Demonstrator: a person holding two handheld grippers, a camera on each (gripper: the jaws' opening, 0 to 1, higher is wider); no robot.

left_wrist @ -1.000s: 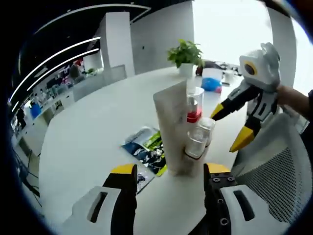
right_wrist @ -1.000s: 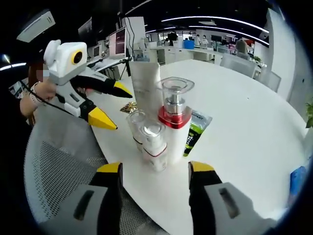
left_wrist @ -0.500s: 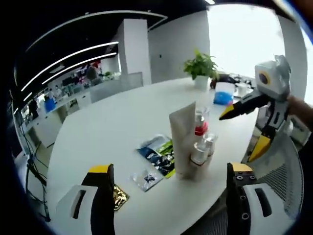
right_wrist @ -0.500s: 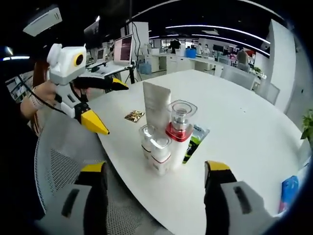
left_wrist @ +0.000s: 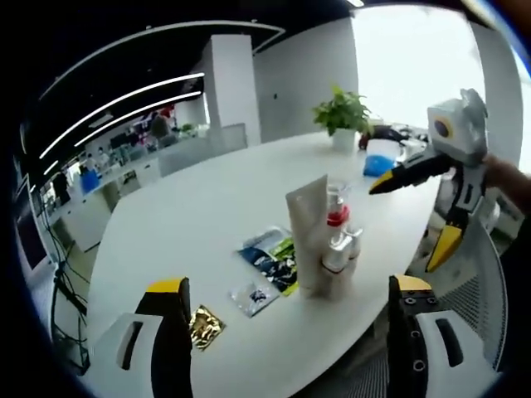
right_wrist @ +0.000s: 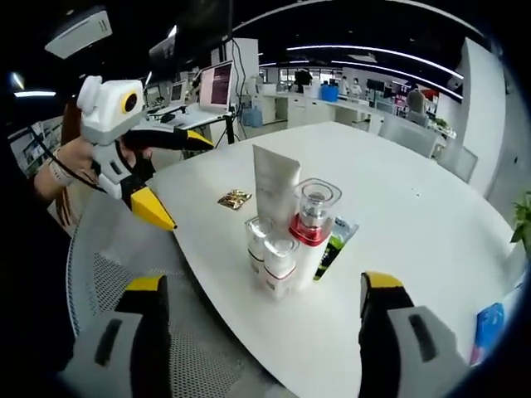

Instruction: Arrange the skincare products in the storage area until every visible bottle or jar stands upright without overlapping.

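You held both tools back from the white desk, jaws spread wide and gripping nothing. Your left tool framed the skincare cluster from one side, your right tool from the other. The products stood upright in a tight group near the desk edge: a tall white tube, a pump bottle with a red collar beside it, and two small clear-capped bottles in front, all close together, contact unclear. In the left gripper view the tube hid part of the pump bottle. Flat sachets lay on the desk next to them: a green-and-black packet, a small clear one and a gold one. A mesh chair sat at the desk edge. A potted plant and a blue item stood far across the desk.
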